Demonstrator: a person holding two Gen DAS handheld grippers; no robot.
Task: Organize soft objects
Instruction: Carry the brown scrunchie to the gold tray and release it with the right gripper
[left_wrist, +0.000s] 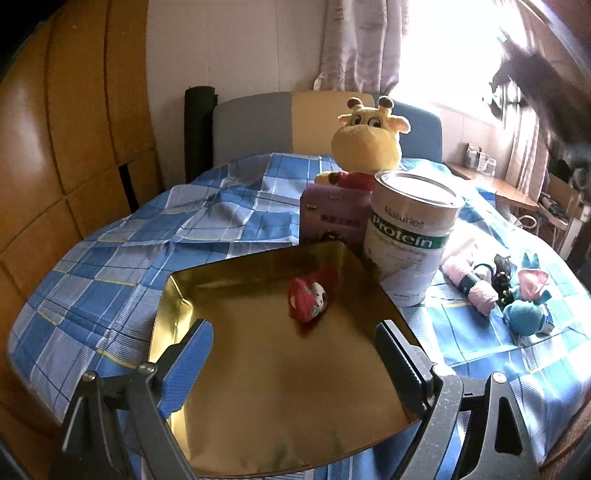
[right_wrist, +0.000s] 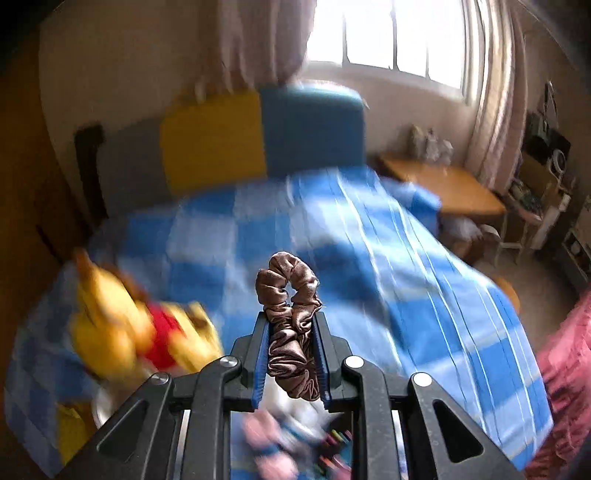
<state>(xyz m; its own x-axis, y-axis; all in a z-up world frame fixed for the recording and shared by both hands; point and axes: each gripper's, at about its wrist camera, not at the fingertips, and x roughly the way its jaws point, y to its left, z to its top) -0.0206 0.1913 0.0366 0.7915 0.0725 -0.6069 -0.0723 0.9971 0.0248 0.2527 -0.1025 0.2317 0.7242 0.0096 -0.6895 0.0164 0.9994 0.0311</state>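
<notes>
— Scrunchie (right_wrist: 290, 321), brown satin, is pinched between the blue pads of the right gripper (right_wrist: 291, 354); its loop stands up past the fingertips, long axis running along the fingers.

— And the place it's meant for?

— I'd judge the gold tray (left_wrist: 207, 291), which already holds a small red plush (left_wrist: 310, 297). From the right wrist view only a gold sliver shows low on the left, beyond the yellow bear (right_wrist: 125, 332), so the tray lies down and to the left of those fingers.

— Which hand is nearer?

— The left gripper (left_wrist: 295, 354), poised right over the tray's near end, jaws wide apart and holding nothing. The right is well above the checked bedspread (right_wrist: 369, 258).

— Anything in the way?

— The protein tin (left_wrist: 410, 236) stands just beside the tray's right rim.
</notes>
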